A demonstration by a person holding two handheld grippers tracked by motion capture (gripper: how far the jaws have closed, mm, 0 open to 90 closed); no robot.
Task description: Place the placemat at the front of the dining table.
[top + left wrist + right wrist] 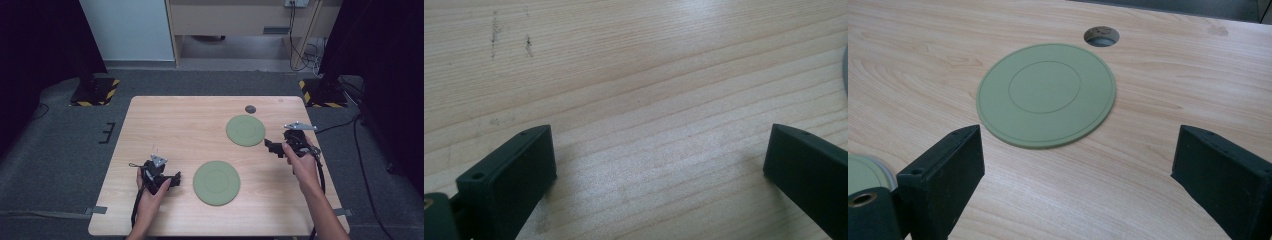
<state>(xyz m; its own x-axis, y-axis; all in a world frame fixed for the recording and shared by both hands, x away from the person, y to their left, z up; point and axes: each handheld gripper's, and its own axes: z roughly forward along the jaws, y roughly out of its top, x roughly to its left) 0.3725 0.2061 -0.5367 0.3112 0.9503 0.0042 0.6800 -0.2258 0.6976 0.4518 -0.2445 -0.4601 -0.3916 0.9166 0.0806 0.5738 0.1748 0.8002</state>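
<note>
Fingers of both grippers stood wide apart and held nothing. The left gripper (pixel 172 179), gripped in the person's left hand (pixel 150 192), sat low over the light wooden table (pixel 165 125) near its front left part, pointing toward the nearer flat round green disc (pixel 216 182), which lay just beside it, apart from the fingers. In the left gripper view only bare wood grain lay between the two black fingers (pixel 519 170), with a grey-green sliver of that disc at the right edge.

The right gripper (pixel 272 146), held in the right hand (pixel 302 162), hovered near the table's right side, aimed at the farther flat round green disc (pixel 245 130). That disc (pixel 1046 93) lay flat on the wood just ahead of the spread fingers (pixel 955 160), not touching them, with an engraved inner ring on its face. Beyond it a small round grey cable hole (pixel 1101 36) sat in the tabletop. The two discs lay well apart from each other, the nearer one close to the table's front centre.
</note>
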